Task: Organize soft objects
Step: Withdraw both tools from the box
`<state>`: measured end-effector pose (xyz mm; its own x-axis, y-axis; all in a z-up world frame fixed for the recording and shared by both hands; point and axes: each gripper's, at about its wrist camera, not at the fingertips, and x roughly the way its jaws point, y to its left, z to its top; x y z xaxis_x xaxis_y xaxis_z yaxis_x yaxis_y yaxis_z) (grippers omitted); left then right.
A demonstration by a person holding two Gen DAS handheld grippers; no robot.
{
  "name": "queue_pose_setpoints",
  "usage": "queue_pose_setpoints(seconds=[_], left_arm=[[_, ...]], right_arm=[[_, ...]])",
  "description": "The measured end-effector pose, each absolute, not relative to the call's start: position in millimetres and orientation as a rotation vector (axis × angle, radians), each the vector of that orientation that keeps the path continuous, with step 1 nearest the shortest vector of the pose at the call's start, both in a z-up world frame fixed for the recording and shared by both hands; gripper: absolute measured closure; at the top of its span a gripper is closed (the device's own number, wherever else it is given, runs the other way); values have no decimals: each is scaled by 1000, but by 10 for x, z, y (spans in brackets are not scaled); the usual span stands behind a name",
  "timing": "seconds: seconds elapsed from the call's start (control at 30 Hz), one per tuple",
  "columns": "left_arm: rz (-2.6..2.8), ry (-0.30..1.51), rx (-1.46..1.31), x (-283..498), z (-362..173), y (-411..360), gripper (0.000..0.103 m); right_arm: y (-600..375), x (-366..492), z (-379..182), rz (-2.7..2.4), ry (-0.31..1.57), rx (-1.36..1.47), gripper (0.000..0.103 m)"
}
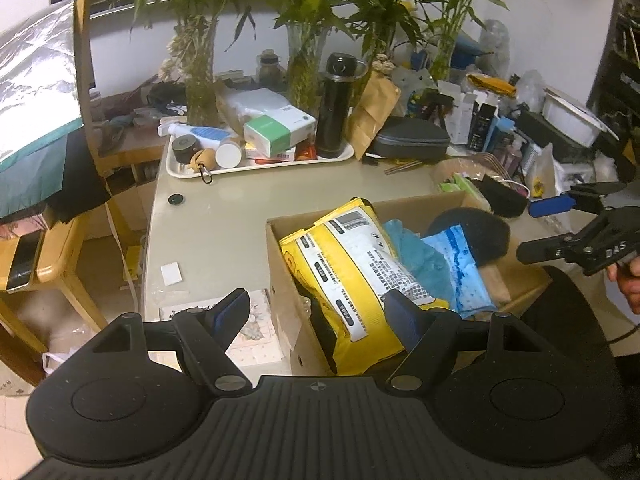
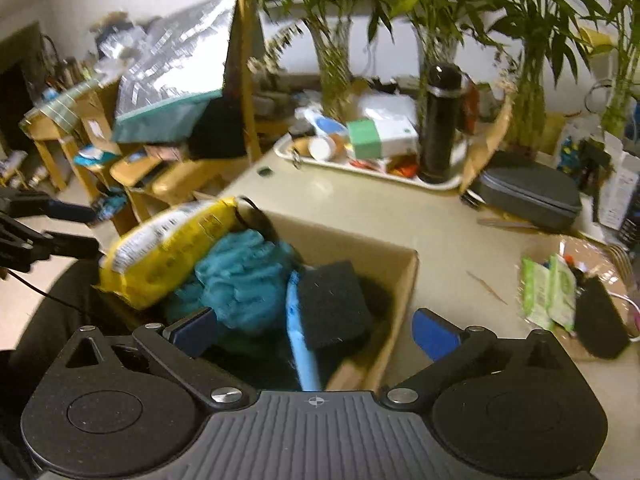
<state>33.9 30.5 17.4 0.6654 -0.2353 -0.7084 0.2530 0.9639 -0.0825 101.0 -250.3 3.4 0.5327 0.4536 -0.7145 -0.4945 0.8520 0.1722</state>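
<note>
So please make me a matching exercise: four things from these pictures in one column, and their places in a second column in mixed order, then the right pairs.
Things:
1. yellow packet
2. black flask
3. green wipes packs
4. grey zip case

Places:
A. standing upright on the white tray
B. lying on the table right of the tray
C. leaning in the cardboard box
D. on the table outside the box, to its right in the right wrist view

Pairs: 1-C, 2-A, 3-D, 4-B

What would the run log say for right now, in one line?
left gripper: open, empty | right gripper: open, empty, above cardboard box | box holds: yellow pack, teal cloth, black sponge
</note>
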Motion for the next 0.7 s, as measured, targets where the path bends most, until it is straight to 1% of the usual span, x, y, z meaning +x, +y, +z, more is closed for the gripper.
queue_pose_setpoints(seconds=[0.27, 0.7], left_arm=[[-278, 818, 36, 411, 128, 255, 29], [-288, 843, 8, 617, 165, 266, 29]], right_arm=[[-2524, 1092, -86, 489, 915, -93, 0], [-2538, 1222, -93, 483, 931, -104, 0]])
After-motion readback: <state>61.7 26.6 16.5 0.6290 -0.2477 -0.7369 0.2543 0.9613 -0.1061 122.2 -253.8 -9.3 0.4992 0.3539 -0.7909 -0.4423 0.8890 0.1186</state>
